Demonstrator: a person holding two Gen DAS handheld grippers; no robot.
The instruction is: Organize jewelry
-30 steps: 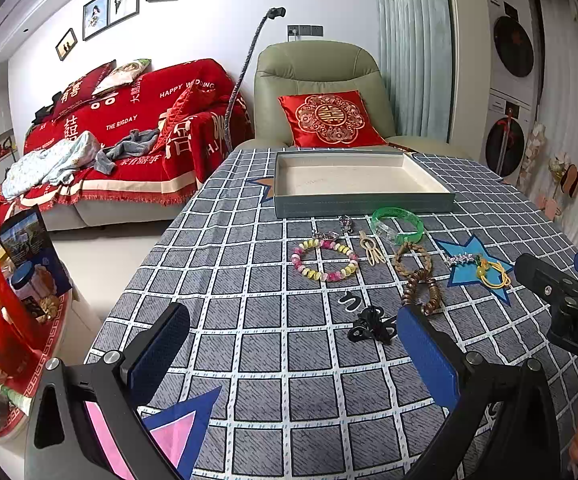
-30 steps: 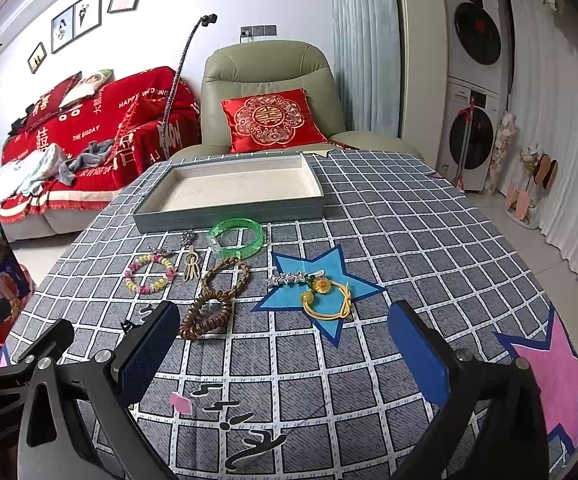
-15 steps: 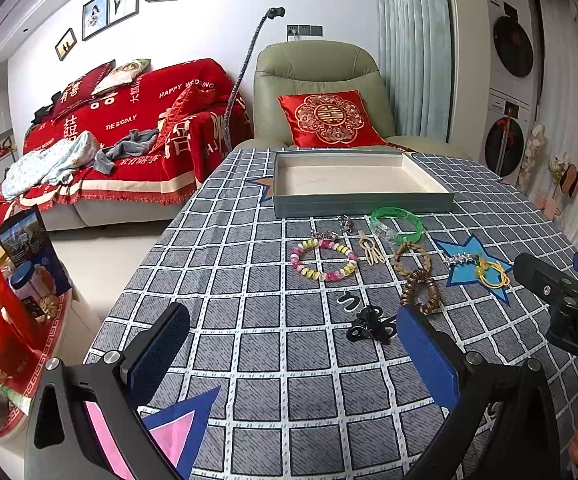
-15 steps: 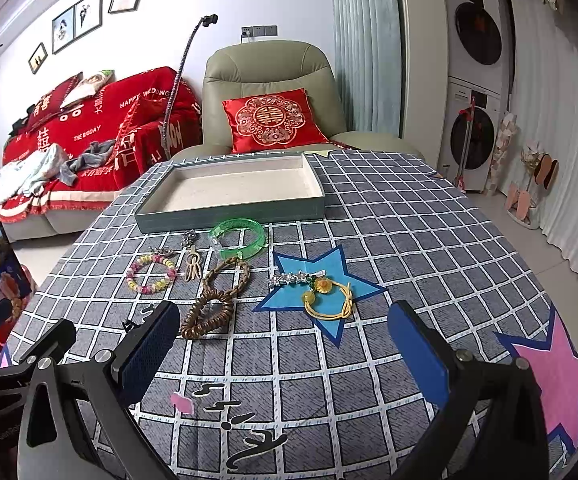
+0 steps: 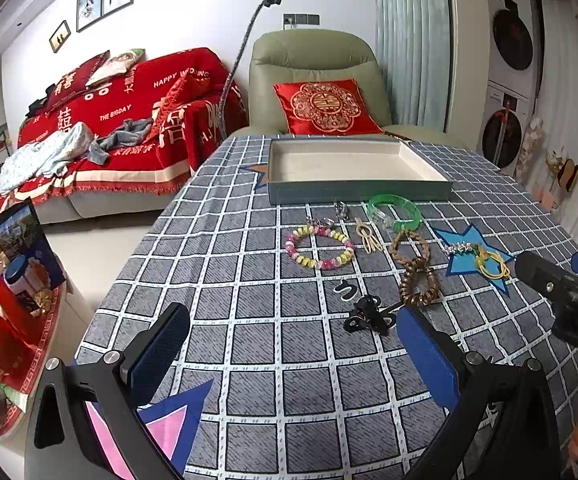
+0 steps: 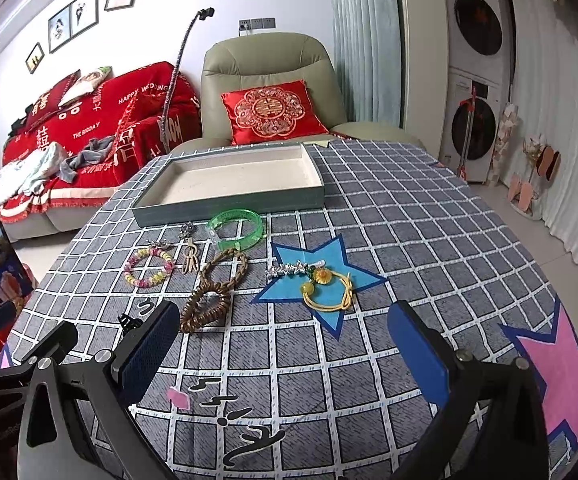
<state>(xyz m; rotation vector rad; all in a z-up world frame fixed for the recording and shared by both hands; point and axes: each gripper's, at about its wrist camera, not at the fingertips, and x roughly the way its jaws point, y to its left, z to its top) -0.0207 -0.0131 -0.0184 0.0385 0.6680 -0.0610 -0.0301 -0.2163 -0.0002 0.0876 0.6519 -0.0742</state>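
Grey checked cloth covers the surface (image 5: 249,308); stock as I hold it.

Left wrist view. Item one: my left hand-held gripper (image 5: 289,344), blue pads wide apart, gripping nothing, low at 6 o'clock. Item two: black hair clip (image 5: 365,318), just beyond the right pad, at 1 o'clock from it. Item three: brown coil tie (image 5: 419,286), touching a braided brown loop (image 5: 409,240). Item four: pink-and-yellow bead bracelet (image 5: 320,247), centre. Item five: green bangle (image 5: 395,212), near the tray (image 5: 359,192), which sits at 12 o'clock with nothing in it.

Right wrist view. Item six: my right hand-held gripper (image 6: 285,340), pads likewise spread and unloaded. Item seven: yellow hair tie (image 6: 329,292) with flower charm, on the blue star at 12 o'clock, beside a silver clip (image 6: 289,269). The tray (image 6: 229,204) lies beyond, at 11 o'clock.

Status, by my judgement: sorting not begun; every piece lies outside the tray. Next calls for lowering one gripper over a near piece, likely the yellow tie, and closing low against the cloth.
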